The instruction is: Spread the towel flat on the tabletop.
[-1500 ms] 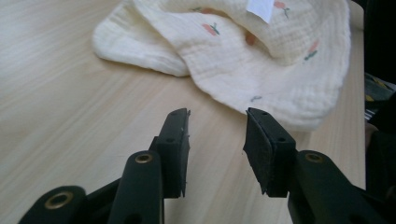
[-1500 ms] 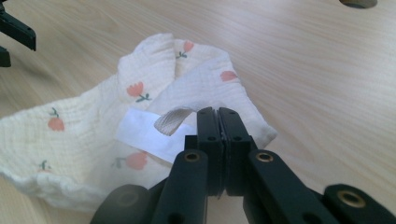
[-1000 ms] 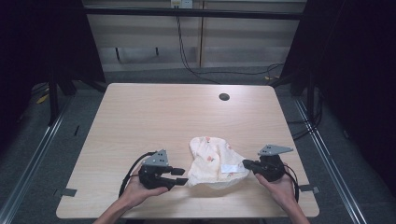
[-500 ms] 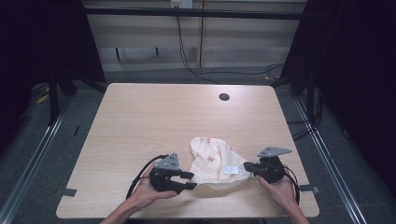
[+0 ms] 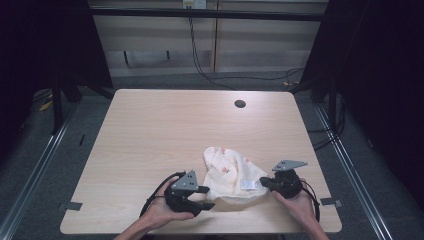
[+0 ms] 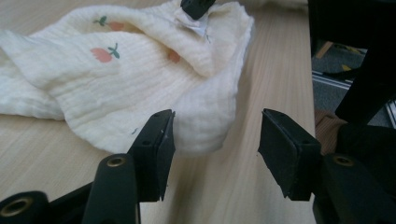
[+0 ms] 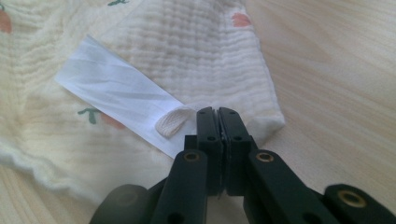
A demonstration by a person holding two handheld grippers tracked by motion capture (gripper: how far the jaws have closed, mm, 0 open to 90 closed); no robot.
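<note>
A cream muslin cloth (image 5: 231, 172) with small red flower prints lies crumpled near the front of the wooden table (image 5: 165, 130). My right gripper (image 5: 263, 183) is shut on the cloth's right edge. In the right gripper view its jaws (image 7: 218, 113) pinch the hem beside a white label (image 7: 116, 100). My left gripper (image 5: 210, 197) sits at the cloth's front left. Its jaws have just been opening and now stand wide apart. In the left gripper view a fold of the cloth (image 6: 140, 79) lies just ahead of the left gripper (image 6: 215, 128), and neither pad presses on it.
A dark round hole (image 5: 240, 104) marks the table's far side. The table's front edge runs just below both hands. Grey floor with metal rails (image 5: 45, 150) and cables surrounds the table.
My left gripper has slid right along the front edge toward the cloth, and its jaws have spread wider. The right gripper has stayed in place on the cloth.
</note>
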